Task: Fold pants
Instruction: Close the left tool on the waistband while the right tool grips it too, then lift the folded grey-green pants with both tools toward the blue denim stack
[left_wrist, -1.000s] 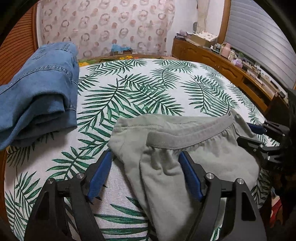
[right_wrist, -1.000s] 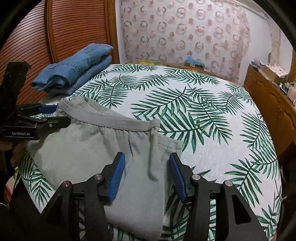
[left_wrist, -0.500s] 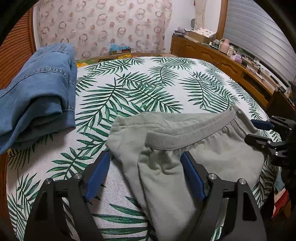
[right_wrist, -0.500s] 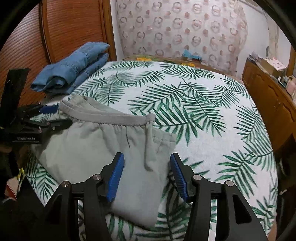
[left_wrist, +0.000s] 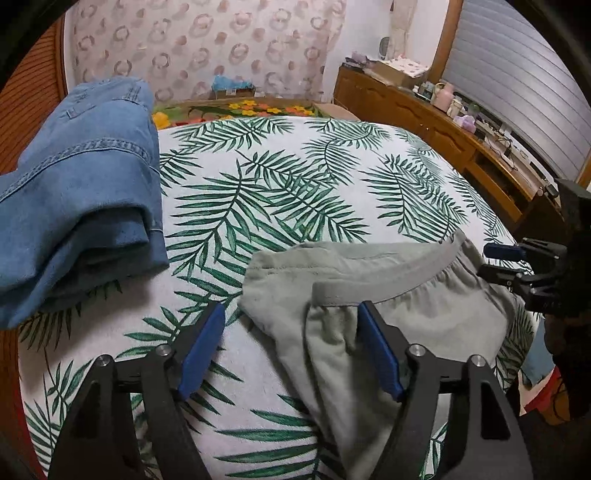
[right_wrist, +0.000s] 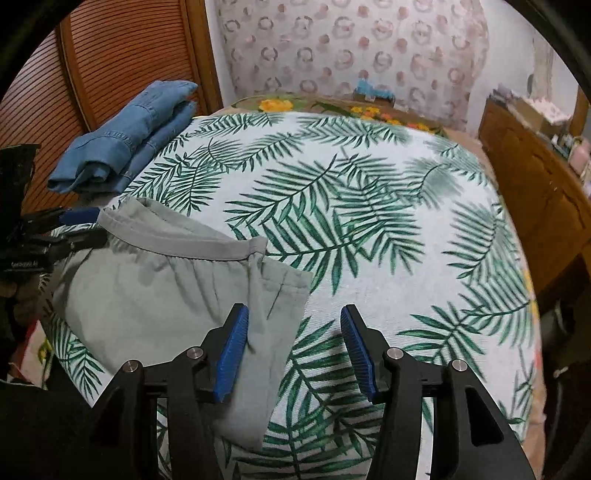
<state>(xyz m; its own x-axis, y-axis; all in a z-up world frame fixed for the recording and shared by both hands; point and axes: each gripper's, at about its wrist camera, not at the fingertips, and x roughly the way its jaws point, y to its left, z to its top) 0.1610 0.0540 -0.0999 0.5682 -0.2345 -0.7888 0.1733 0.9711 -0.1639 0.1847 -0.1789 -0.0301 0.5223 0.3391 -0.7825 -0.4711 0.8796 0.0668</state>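
Note:
Folded grey-green pants lie at the near edge of the palm-leaf bed sheet, waistband facing away. My left gripper hovers over their left corner. Its jaws are closing, the cloth lies below and between them, and the pads do not press on it. In the right wrist view the left gripper shows beside the waistband's left end. My right gripper stands open over the pants' right edge, the cloth near its left pad only. The right gripper also shows by the waistband's right end.
Folded blue jeans rest at the bed's far left, by a slatted wooden door. A wooden sideboard with small items runs along the right. A floral blanket lies at the head.
Both grippers have drawn back and a little apart. The pants now sit further right in the left view and further left in the right view. The left jaws have narrowed slightly.

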